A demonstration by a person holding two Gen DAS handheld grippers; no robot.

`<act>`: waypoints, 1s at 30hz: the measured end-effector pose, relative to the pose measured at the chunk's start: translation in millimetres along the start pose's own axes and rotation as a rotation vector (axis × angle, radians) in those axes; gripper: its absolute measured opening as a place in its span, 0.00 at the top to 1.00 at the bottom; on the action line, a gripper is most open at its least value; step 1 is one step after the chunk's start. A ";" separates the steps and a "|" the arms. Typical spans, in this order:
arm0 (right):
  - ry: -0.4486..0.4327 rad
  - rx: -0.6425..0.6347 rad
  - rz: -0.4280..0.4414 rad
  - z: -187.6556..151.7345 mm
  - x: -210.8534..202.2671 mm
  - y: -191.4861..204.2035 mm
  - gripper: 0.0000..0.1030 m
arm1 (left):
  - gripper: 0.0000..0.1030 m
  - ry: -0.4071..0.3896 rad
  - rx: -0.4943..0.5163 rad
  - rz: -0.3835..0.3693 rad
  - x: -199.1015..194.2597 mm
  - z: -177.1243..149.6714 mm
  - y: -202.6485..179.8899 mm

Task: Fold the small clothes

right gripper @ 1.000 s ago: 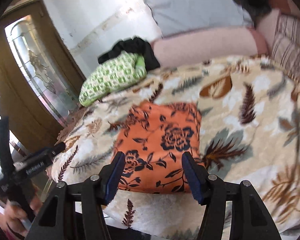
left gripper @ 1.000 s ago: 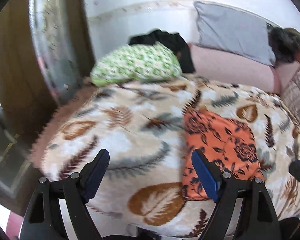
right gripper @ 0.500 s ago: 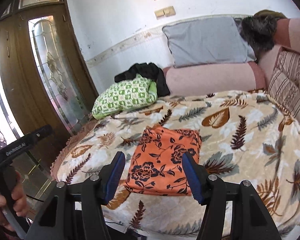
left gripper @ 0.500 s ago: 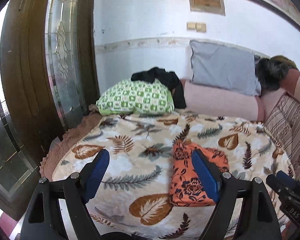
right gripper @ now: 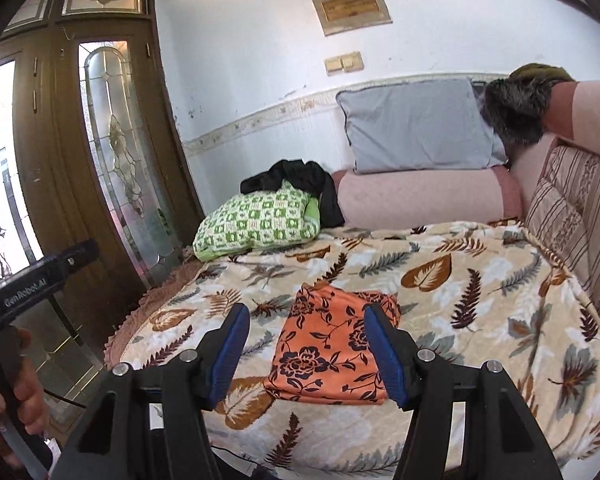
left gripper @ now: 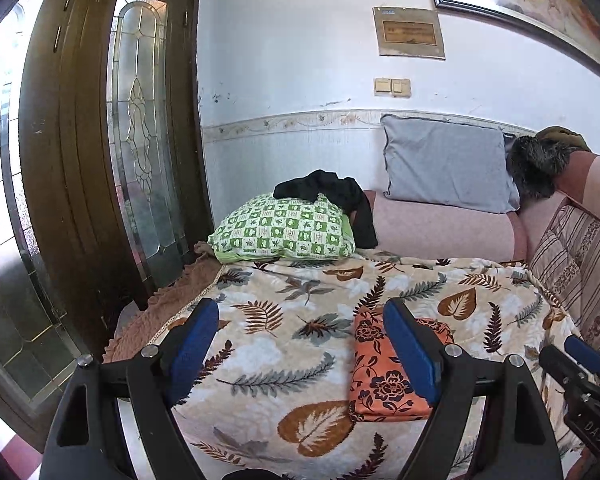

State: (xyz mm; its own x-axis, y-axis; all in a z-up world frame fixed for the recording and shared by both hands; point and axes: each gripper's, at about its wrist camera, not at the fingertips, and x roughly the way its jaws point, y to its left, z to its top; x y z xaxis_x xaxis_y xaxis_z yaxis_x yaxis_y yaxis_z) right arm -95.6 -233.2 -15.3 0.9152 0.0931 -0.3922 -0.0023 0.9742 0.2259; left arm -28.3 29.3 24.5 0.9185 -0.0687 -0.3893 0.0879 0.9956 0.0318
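Note:
An orange floral cloth (left gripper: pixel 380 380) lies folded into a flat rectangle on the leaf-patterned blanket (left gripper: pixel 284 344); it also shows in the right wrist view (right gripper: pixel 332 352). My left gripper (left gripper: pixel 300 348) is open and empty, held back from and above the bed, left of the cloth. My right gripper (right gripper: pixel 306 352) is open and empty, held back above the bed's front edge, with the cloth seen between its fingers.
A green checked pillow (left gripper: pixel 284 232) with a black garment (left gripper: pixel 332 192) on it lies at the bed's far left. A grey pillow (left gripper: pixel 444 168) and pink bolster (left gripper: pixel 440 228) line the wall. A wooden glass door (left gripper: pixel 100 160) stands left. Striped cushions (right gripper: pixel 572 216) are at right.
Both grippers have pulled back and up from the bed, so the folded orange cloth looks smaller and farther away. The cloth has not moved.

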 end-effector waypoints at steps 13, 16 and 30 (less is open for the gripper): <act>0.032 0.040 -0.015 -9.9 -22.6 8.8 0.37 | 0.18 0.046 0.057 0.018 -4.2 -19.1 -1.2; 0.026 0.040 -0.018 -9.0 -28.5 9.5 0.37 | 0.18 0.039 0.063 0.016 -9.9 -19.7 -3.3; 0.042 0.011 -0.030 -12.8 -27.5 20.5 0.37 | 0.18 0.035 0.054 0.016 -14.8 -16.7 -0.8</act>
State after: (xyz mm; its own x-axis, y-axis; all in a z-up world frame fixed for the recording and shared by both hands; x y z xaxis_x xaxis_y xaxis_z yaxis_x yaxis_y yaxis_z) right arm -126.0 -213.1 -11.3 0.8970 0.0725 -0.4361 0.0297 0.9744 0.2230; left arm -48.4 30.5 14.8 0.9062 -0.0499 -0.4199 0.0952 0.9916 0.0877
